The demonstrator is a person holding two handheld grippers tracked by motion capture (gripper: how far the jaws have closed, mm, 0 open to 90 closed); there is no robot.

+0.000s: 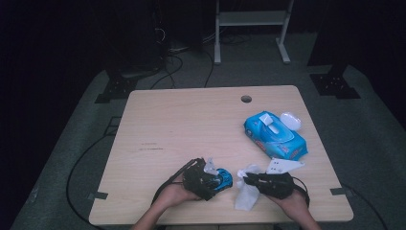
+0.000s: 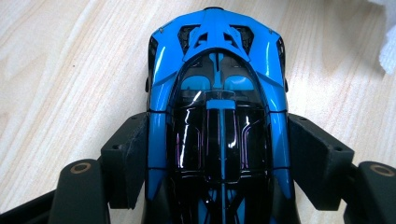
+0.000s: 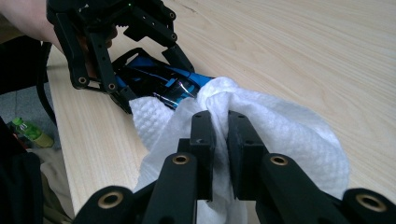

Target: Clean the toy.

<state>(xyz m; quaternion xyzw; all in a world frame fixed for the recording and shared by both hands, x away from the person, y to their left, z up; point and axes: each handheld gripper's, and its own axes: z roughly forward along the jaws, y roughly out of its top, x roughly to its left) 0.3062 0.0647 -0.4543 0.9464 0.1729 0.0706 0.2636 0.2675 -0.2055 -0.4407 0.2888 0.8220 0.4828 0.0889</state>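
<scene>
My left gripper (image 2: 219,154) clamps the blue toy car (image 2: 217,107) by its flanks on the tabletop (image 1: 191,124); my right gripper (image 3: 219,135) pinches the wet wipe (image 3: 280,135) against its nose. Rubbing hard could squirt the glossy car out of the jaws.

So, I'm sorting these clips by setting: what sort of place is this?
Probably a lab or recording workspace, not a home: a bare wooden table with a cable hole, cables trailing over grey carpet, and a metal stand against a dark backdrop.
</scene>
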